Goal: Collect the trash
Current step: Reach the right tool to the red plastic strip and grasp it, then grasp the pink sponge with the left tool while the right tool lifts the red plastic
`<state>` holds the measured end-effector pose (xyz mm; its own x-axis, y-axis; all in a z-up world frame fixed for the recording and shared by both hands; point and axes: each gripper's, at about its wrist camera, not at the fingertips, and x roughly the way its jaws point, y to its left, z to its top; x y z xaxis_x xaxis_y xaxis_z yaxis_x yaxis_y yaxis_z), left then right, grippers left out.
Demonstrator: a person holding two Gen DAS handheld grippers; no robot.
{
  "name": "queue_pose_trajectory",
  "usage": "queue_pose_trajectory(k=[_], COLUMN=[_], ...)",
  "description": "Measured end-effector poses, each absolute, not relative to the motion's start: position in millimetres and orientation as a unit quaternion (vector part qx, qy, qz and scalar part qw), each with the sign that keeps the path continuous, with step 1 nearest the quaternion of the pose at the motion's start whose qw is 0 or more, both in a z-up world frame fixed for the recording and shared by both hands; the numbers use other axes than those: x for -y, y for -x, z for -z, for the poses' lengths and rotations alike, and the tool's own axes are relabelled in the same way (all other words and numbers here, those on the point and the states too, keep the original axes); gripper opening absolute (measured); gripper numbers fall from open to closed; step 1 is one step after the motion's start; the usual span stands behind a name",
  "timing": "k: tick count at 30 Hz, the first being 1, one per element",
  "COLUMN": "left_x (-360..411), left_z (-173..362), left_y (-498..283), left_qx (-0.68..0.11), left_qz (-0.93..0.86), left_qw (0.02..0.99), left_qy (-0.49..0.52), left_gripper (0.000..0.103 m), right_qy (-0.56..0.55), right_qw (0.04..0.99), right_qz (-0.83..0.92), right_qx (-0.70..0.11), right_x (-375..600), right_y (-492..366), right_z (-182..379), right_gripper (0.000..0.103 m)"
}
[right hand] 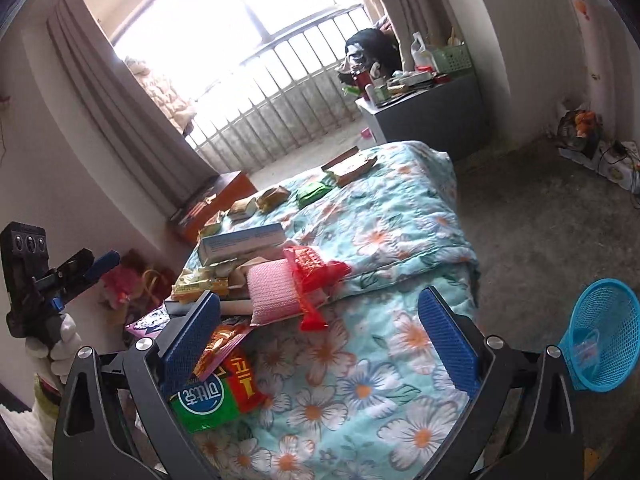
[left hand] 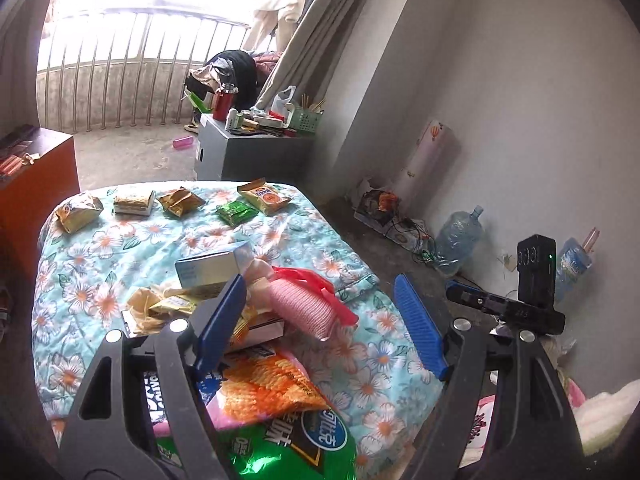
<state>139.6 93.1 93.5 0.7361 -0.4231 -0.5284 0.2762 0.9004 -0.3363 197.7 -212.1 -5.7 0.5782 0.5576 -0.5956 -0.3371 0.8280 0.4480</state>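
Note:
Trash lies on a bed with a floral quilt. Several snack wrappers line its far edge. Nearer me is a pile: a pale blue box, a pink roll, a red plastic bag, an orange chip bag and a green packet. My left gripper hovers open over this pile, nothing between its blue pads. My right gripper is open above the quilt, right of the green packet, holding nothing. A blue mesh basket stands on the floor at right.
A grey cabinet crowded with items stands beyond the bed's far end. An orange box sits to the left. A water jug and cables lie along the right wall. A gloved hand holds the left gripper.

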Motion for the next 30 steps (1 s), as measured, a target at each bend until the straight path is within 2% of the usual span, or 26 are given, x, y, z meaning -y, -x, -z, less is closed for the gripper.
queue_pose_trajectory(k=[6,14,17,22,25,30], left_x=[-58.6,-16.8,-7.7,13.0,24.3,44.5], left_z=[-67.1,-37.1,-31.4,-27.3,-22.8,-15.1], left_y=[-112.4,-122.3,-130.5,-140.1,-153.5,-173.3], left_qx=[-0.311,-0.338,-0.347,-0.349,-0.356,-0.367], left_qz=[0.158,0.163,0.166,0.187,0.199,0.21], left_qw=[0.937,0.918,0.901,0.865,0.846,0.825], left_qy=[0.01,-0.128,-0.199,-0.309,-0.343,-0.376], left_gripper=[0.072,0.071,0.07,0.07,0.07,0.07], right_qy=[-0.087,-0.004,0.01,-0.041,-0.083,-0.16], right_qw=[0.848,0.804,0.791,0.764,0.763,0.766], right_qz=[-0.274,-0.299,-0.296,-0.3,-0.299,-0.295], right_qx=[-0.445,-0.513,-0.535,-0.569,-0.567,-0.549], right_x=[156.8,95.5,83.5,93.1,111.0,155.9], right_y=[-247.7,-322.5,-340.4,-357.1,-360.0,-353.9], right_z=[25.7,59.7,75.4,94.7,97.0,96.5], right_gripper=[0.082,0.079,0.069,0.037,0.03,0.029])
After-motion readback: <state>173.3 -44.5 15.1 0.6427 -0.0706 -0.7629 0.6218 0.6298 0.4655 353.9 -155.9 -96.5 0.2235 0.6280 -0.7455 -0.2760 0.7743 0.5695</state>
